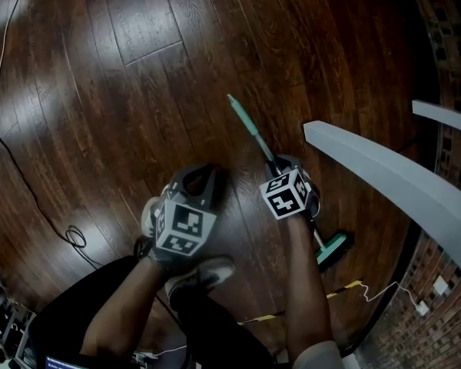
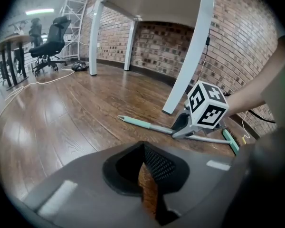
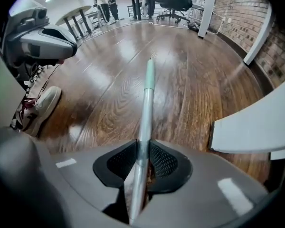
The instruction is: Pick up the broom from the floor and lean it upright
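Observation:
The broom lies flat on the dark wood floor, its teal-tipped handle (image 1: 248, 127) pointing away from me and its teal head (image 1: 334, 248) near my right. My right gripper (image 1: 280, 162) points down onto the handle, and in the right gripper view its pads are closed on the grey shaft (image 3: 146, 99) on both sides. From the left gripper view, the right gripper (image 2: 183, 127) sits on the handle (image 2: 142, 123) at floor level. My left gripper (image 1: 196, 183) hovers left of the broom, tips together, holding nothing (image 2: 145, 170).
A white table leg and beam (image 1: 384, 175) run just right of the broom, with a brick wall (image 2: 156, 46) behind them. My shoes (image 1: 200, 275) stand close by. A black cable (image 1: 31, 191) trails at the left, and an office chair (image 2: 52, 37) stands far back.

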{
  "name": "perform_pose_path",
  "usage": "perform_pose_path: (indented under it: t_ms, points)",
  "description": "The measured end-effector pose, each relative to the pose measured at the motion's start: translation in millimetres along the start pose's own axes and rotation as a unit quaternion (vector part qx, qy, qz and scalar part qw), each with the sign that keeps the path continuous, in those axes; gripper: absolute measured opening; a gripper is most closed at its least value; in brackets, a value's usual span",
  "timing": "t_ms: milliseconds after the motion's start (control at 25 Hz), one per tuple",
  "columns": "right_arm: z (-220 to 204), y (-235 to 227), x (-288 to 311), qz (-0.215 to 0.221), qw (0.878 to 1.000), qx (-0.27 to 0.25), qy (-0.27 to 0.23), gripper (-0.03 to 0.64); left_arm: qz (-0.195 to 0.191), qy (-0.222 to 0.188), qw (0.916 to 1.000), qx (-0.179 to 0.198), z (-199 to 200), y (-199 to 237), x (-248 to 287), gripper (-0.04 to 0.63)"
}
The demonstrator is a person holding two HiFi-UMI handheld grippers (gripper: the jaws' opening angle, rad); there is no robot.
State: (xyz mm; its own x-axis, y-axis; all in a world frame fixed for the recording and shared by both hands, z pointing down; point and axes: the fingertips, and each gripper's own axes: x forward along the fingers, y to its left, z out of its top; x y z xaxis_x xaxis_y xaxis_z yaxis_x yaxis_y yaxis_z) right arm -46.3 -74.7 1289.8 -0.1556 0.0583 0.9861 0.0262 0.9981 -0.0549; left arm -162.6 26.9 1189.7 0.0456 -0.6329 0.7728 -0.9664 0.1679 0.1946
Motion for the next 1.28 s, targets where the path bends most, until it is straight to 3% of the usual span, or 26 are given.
perform_pose_path:
  t_ms: [320, 680, 920, 1080, 1280]
  points:
    - [0, 12, -33, -0.026, 0.999, 0.025, -0.016, 0.086, -0.002, -0.014, 0.9999, 0.000, 24, 0, -22, 0.002]
    - [-13, 31, -158, -0.074, 0.996, 0.021, -0.038, 0.084, 0.007, -0.031, 0.9992, -0.023, 80, -28, -109, 0.002]
    - [-23, 47, -235, -0.084, 0.995, 0.022, -0.044, 0.086, 0.005, -0.048, 0.9982, 0.037, 130, -52, -167, 0.002]
    - [-27, 52, -283, -0.085, 0.995, 0.019, -0.055, 0.087, 0.012, -0.067, 0.9964, 0.052, 172, -59, -198, 0.002]
    - [-45, 50, -343, -0.113, 0.989, 0.059, -0.073, 0.089, 0.006, -0.074, 0.9951, 0.065, 205, -81, -227, 0.002]
